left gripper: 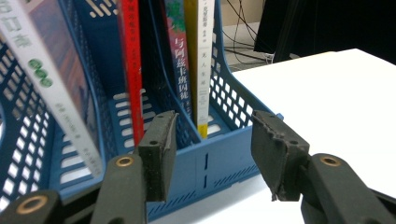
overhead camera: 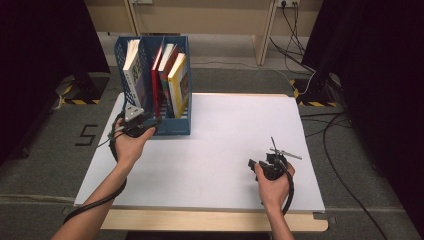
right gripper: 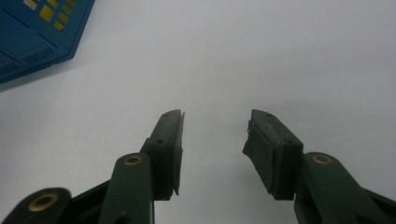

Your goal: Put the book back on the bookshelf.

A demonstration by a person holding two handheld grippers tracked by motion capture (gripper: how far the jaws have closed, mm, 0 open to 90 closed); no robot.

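A blue slotted file rack stands at the back left of the white table. A white-spined book leans in its left slot, a red book stands in the middle one, and a dark book and a yellow-covered book share the right one. My left gripper is just in front of the rack's low front wall. It is open, with nothing between its pads. My right gripper rests low over bare table at the front right, open and holding nothing.
The rack's corner lies far to the upper left in the right gripper view. Beyond the table are grey floor, cables to the right, a taped mark on the left, and dark curtains on both sides.
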